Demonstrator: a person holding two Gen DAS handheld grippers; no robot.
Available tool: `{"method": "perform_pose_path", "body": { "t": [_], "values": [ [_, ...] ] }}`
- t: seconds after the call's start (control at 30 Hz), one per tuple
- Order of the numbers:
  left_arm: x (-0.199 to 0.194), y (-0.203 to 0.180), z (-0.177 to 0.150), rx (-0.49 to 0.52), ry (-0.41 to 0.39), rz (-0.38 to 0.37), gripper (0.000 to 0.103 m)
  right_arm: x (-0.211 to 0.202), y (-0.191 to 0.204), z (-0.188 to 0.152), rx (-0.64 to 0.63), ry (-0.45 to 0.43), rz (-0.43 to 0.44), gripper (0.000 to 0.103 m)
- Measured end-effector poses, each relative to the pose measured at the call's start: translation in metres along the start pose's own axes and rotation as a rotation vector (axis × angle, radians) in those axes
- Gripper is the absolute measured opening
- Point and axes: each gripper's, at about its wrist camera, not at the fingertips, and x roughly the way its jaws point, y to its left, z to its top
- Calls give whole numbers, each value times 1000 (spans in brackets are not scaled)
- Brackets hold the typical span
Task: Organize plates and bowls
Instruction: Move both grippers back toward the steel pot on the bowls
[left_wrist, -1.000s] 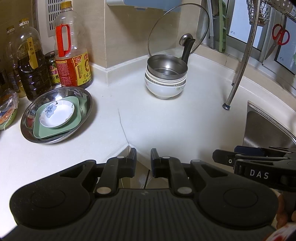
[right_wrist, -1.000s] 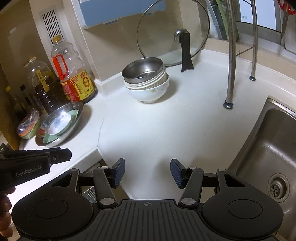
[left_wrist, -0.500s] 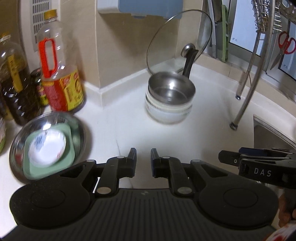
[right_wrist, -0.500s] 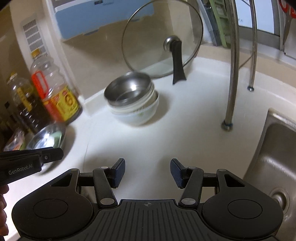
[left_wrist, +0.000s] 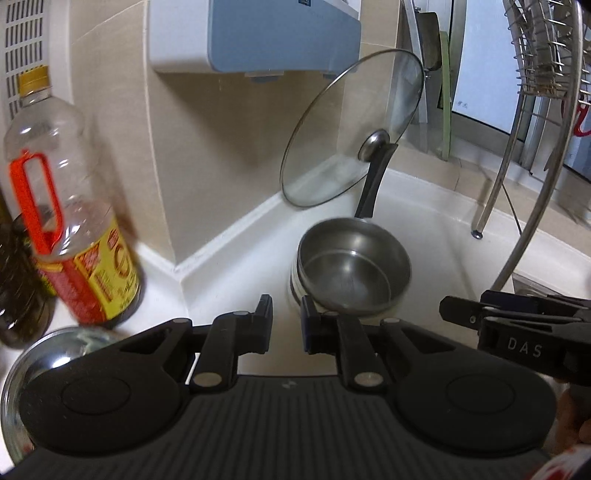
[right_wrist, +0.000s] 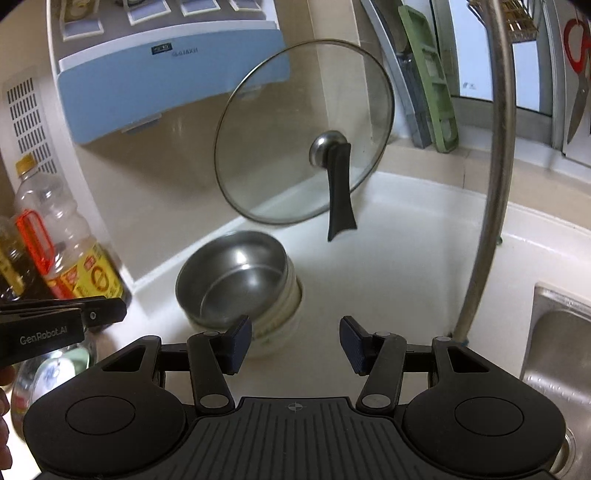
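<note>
1. Where the white countertop (left_wrist: 424, 229) turns a corner against beige wall tiles, a blue-and-white wall unit (right_wrist: 166, 74) hangs above it, and a glass pot lid (right_wrist: 306, 133) with a black handle leans on the wall beneath.
2. At the left stand an oil bottle (left_wrist: 70, 206) with an orange handle and a darker bottle (left_wrist: 18, 280) just beside it; at the right a curved metal rack leg (right_wrist: 491, 184) comes down near the steel sink (right_wrist: 554, 350), with a window behind.
3. A shallow steel dish (left_wrist: 55, 350) sits at the lower left, mostly hidden by the left gripper's body; the right wrist view shows a green plate (right_wrist: 79, 360) and a small white dish (right_wrist: 51, 373) in it, blurred.
4. The stack of bowls (left_wrist: 351, 269) rests on the counter below the lid, just ahead of the left gripper (left_wrist: 287, 321) and slightly to its right; that gripper's jaws are nearly together with nothing between them.
5. From the right wrist view the stack (right_wrist: 236, 284) lies ahead and left of the right gripper (right_wrist: 295, 341), whose left finger overlaps the stack's near side; its jaws stand apart, holding nothing.
6. The stack is a steel bowl (left_wrist: 354, 262) nested on top of white bowls (right_wrist: 273, 325), sitting upright.
</note>
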Motion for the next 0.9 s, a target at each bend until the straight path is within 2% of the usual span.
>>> {"method": "perform_pose_path", "body": {
  "t": [0.3, 0.9],
  "values": [
    [21, 9, 14, 12, -6, -56, 13, 17, 11, 15, -5, -36, -26, 51],
    [74, -2, 32, 0, 25, -62, 13, 70, -4, 42, -47, -54, 48, 17]
  ]
}}
